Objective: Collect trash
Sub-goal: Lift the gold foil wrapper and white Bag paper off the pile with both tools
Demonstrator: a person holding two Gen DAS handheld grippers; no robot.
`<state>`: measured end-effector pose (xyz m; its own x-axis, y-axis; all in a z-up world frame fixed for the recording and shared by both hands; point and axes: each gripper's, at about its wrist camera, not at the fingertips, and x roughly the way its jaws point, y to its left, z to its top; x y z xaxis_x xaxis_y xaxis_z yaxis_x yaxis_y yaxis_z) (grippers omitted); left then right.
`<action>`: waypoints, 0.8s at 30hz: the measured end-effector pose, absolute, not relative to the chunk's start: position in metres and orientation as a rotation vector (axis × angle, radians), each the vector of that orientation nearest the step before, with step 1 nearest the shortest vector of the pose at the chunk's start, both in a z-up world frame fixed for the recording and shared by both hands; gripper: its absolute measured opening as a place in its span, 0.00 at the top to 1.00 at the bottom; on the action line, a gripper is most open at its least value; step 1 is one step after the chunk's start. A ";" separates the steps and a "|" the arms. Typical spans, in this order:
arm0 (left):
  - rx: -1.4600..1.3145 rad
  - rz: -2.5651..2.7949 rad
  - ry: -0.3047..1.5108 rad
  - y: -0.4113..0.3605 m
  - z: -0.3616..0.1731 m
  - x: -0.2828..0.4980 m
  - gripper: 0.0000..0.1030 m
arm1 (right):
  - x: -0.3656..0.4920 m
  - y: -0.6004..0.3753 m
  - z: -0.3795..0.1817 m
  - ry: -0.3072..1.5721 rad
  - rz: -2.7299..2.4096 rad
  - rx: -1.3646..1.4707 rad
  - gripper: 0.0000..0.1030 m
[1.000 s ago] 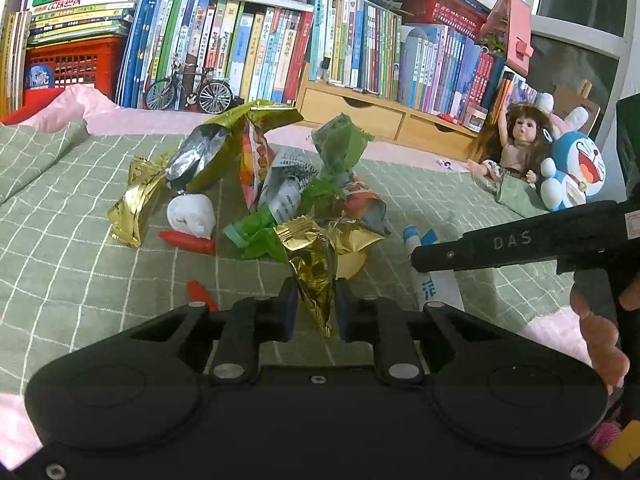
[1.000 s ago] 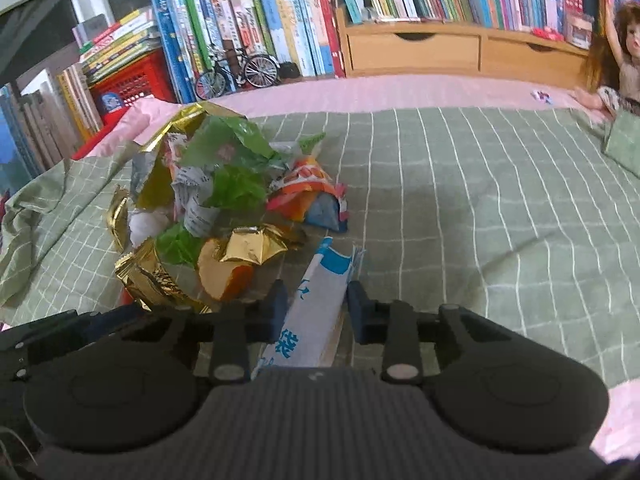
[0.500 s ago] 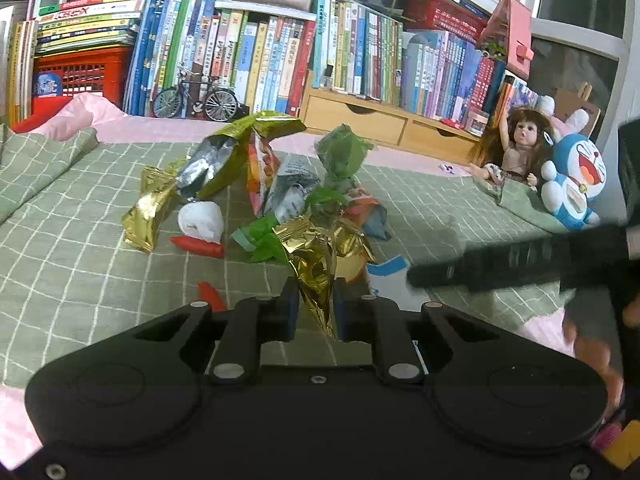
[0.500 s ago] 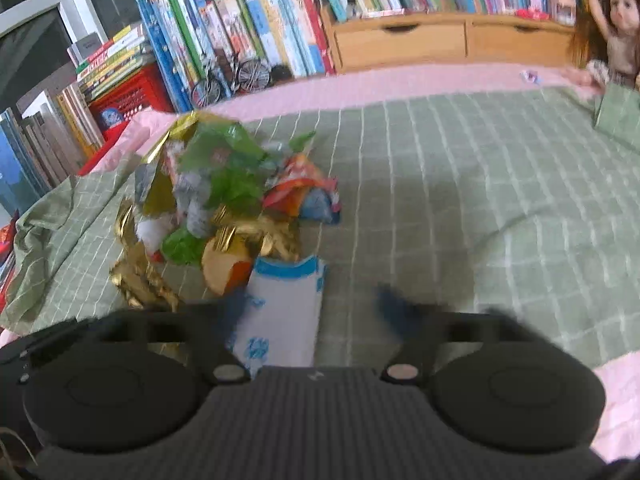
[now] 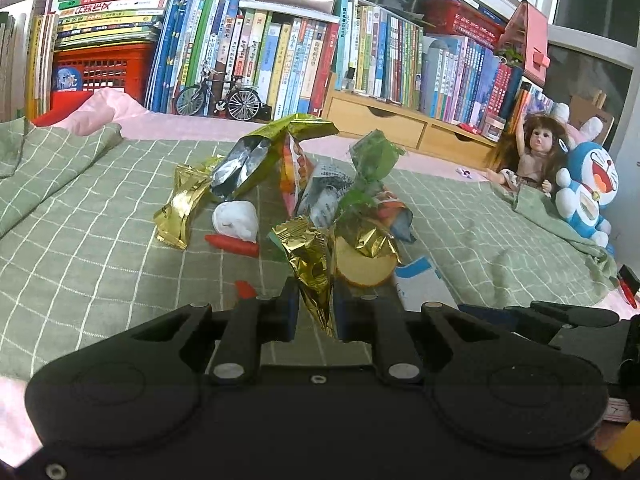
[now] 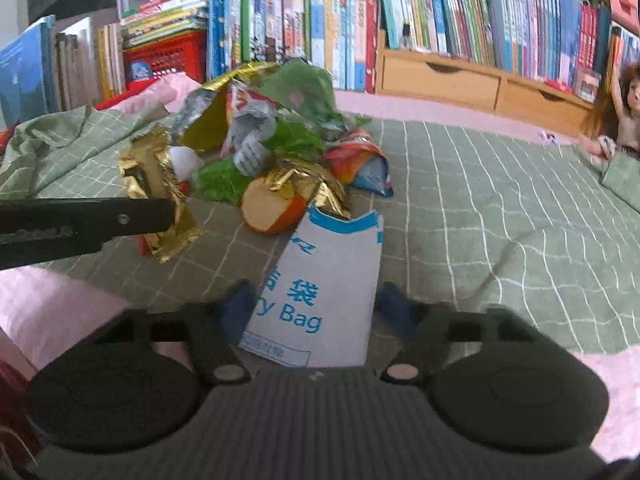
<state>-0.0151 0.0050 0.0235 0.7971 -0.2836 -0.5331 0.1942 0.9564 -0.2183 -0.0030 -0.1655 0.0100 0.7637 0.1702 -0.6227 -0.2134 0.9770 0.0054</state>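
Left gripper [image 5: 315,306]: jaws closed on a crumpled gold foil wrapper [image 5: 310,264], which stands upright between the fingertips, its lower tip hanging below them.

Right gripper [image 6: 316,302]: jaws spread wide on either side of a white-and-blue paper bag [image 6: 326,280] — neither finger touches it. The bag lies flat on the green checked bedspread [image 6: 500,208], its torn end pointing at the trash pile.

Trash pile [image 5: 320,184]: green, silver and orange snack wrappers heaped mid-bedspread, with a second gold wrapper [image 5: 180,208], a white wad [image 5: 236,220] and a red scrap [image 5: 232,243] at its left edge.

Background — a row of books [image 5: 280,52] and a doll [image 5: 536,152] beside the bed
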 end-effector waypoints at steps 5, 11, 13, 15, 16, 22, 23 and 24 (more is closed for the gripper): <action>-0.157 -0.266 0.596 0.004 0.024 -0.018 0.84 | -0.011 -0.170 0.020 0.624 0.206 -0.079 0.70; -0.151 -0.278 0.602 0.000 0.023 -0.023 0.84 | -0.018 -0.176 0.020 0.632 0.223 -0.085 0.72; -0.148 -0.280 0.607 -0.002 0.022 -0.024 0.84 | -0.019 -0.176 0.018 0.630 0.221 -0.092 0.71; -0.148 -0.285 0.613 -0.004 0.020 -0.025 0.84 | -0.018 -0.175 0.016 0.629 0.215 -0.085 0.69; -0.149 -0.287 0.615 -0.004 0.020 -0.025 0.84 | -0.018 -0.175 0.016 0.626 0.212 -0.083 0.68; -0.145 -0.298 0.626 -0.008 0.017 -0.027 0.84 | -0.019 -0.167 0.005 0.615 0.206 -0.131 0.57; -0.144 -0.298 0.627 -0.009 0.016 -0.027 0.84 | -0.017 -0.169 0.003 0.613 0.207 -0.115 0.57; -0.142 -0.298 0.628 -0.009 0.016 -0.027 0.84 | -0.016 -0.171 0.002 0.610 0.211 -0.107 0.57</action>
<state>-0.0268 -0.0090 0.0158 0.7681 -0.3166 -0.5566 0.2309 0.9477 -0.2204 -0.0163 -0.1707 0.0023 0.7991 0.1648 -0.5782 -0.2278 0.9730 -0.0374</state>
